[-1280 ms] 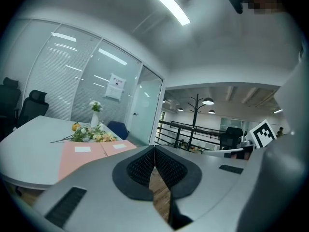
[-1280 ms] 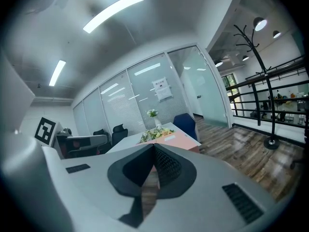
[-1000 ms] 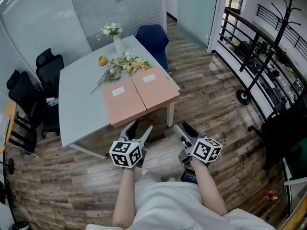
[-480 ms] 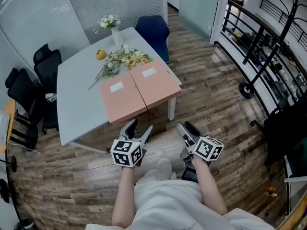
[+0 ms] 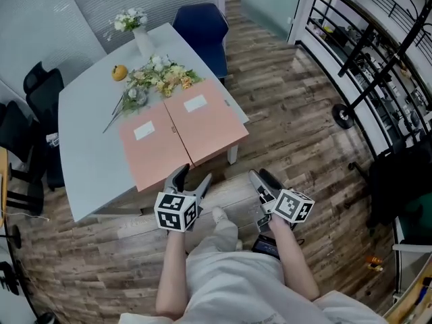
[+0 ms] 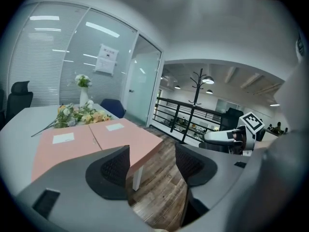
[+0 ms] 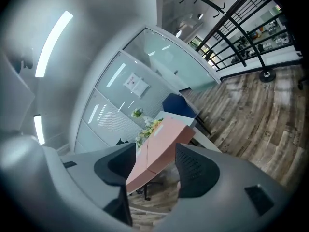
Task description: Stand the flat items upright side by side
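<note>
A pale tabletop (image 5: 81,147) is seen. At its near right corner two pink items are laid flat side by side, edges touching: the left folder (image 5: 152,150) and the right folder (image 5: 206,120), each marked with a white label. Short of the near edge, the left gripper (image 5: 193,175) and the right gripper (image 5: 262,176) are held with jaws apart, nothing between them. Loose flowers (image 5: 158,79) are spread behind the folders, with a vase (image 5: 142,42) and an orange (image 5: 119,72) nearer the far edge.

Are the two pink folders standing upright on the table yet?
No: the left pink folder and the right pink folder both lie flat, side by side, on the table.
</note>
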